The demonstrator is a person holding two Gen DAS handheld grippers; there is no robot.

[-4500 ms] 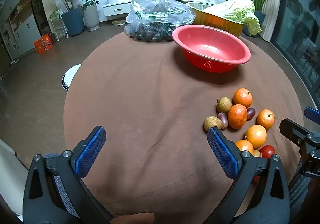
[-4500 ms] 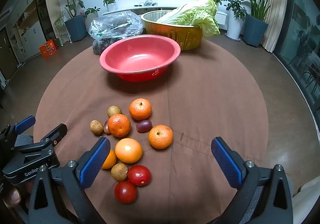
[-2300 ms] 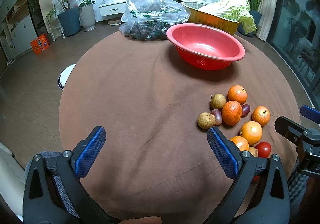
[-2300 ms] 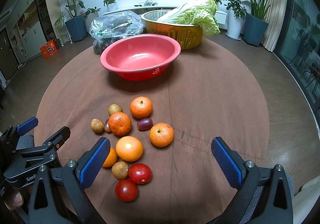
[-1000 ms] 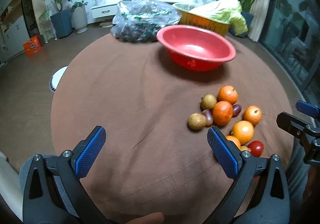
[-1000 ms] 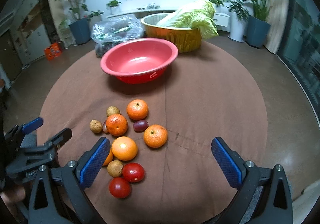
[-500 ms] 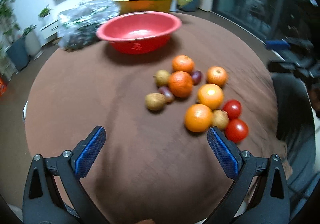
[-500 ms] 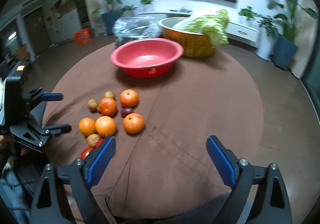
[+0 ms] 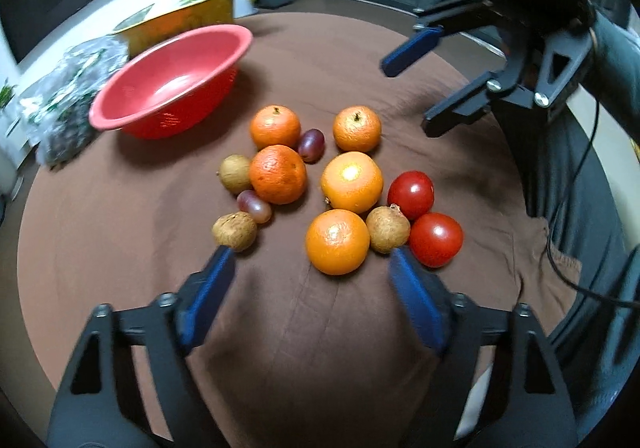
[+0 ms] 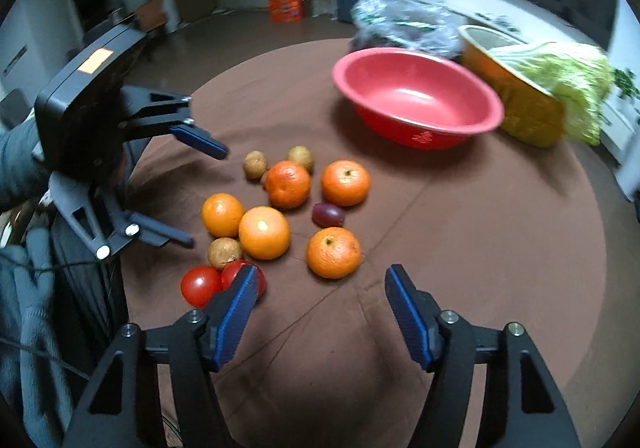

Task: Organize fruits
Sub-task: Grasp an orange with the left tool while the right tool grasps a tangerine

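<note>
Brown tablecloth (image 9: 120,208), five oranges (image 9: 337,241), two tomatoes (image 9: 435,239), one red basin (image 9: 168,84)

A: What changed?
B: Both grippers swung in over the fruit pile (image 9: 320,184). The left gripper (image 9: 310,268) and right gripper (image 10: 318,288) had just been closing partway, nothing between their jaws.
A: And the fruit?
B: Unmoved.
</note>
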